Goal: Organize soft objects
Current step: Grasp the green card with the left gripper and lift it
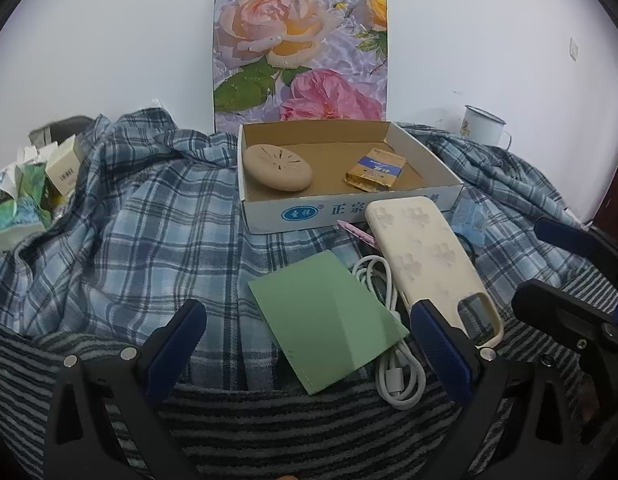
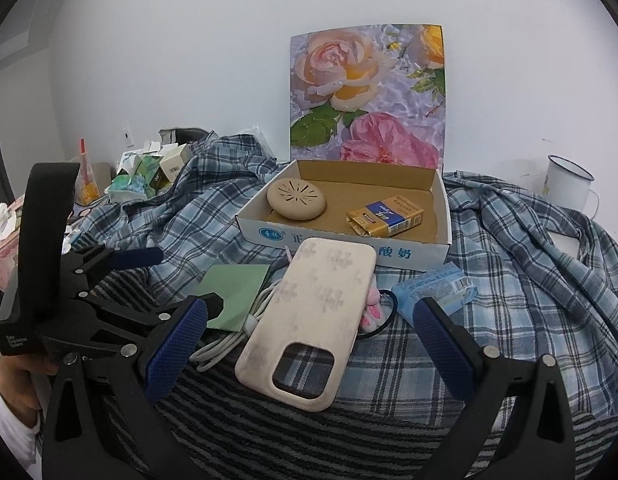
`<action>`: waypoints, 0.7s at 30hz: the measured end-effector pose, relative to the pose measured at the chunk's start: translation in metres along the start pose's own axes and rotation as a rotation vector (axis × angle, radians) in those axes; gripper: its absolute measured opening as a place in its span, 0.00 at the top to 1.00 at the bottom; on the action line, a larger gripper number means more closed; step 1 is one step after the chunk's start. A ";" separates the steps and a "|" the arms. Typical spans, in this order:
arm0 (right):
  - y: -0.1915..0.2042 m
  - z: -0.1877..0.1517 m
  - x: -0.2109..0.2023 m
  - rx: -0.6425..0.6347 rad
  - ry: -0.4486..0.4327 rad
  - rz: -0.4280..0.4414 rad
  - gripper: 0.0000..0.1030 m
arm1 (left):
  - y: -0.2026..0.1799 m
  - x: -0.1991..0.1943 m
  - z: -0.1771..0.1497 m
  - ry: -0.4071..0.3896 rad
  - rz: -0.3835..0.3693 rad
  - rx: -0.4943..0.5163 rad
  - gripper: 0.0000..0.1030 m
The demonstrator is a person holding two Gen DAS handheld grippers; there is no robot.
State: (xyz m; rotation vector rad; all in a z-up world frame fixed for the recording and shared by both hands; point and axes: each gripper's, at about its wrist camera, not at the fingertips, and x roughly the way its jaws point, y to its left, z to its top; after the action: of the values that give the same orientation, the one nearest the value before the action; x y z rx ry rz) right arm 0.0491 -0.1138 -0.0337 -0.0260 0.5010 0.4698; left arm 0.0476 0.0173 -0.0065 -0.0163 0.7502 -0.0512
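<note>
Both grippers are hanging low over the plaid cloth (image 2: 489, 260) with jaws wide and nothing in them. The cream phone case (image 2: 309, 320) is lying flat right between the right gripper (image 2: 309, 344) fingers, just in front of the cardboard box (image 2: 445, 208), on top of the white cable (image 1: 393, 360) and beside the green card (image 1: 329, 320). The left gripper (image 1: 309, 344) is waiting over the card. I think the case is next: pinch its long sides softly, lift straight up so the cable is not dragging, then set it in the box.
</note>
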 end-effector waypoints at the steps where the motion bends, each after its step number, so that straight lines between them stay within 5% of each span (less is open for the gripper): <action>1: -0.001 0.000 0.000 0.004 0.000 0.001 0.00 | 0.002 0.000 0.000 0.002 -0.013 -0.008 0.00; 14: -0.006 -0.001 0.001 0.045 0.011 0.027 0.00 | 0.003 0.000 -0.005 0.090 -0.057 0.014 0.00; 18: -0.005 -0.001 0.001 0.044 0.008 0.031 0.00 | 0.000 -0.003 -0.005 0.119 -0.132 0.075 0.00; 21: -0.005 -0.001 0.002 0.045 0.015 0.036 0.00 | 0.001 -0.005 -0.002 0.117 -0.103 0.116 0.00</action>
State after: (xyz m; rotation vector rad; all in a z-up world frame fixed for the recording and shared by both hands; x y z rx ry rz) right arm 0.0518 -0.1175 -0.0361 0.0231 0.5276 0.4941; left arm 0.0424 0.0182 -0.0046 0.0588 0.8623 -0.1955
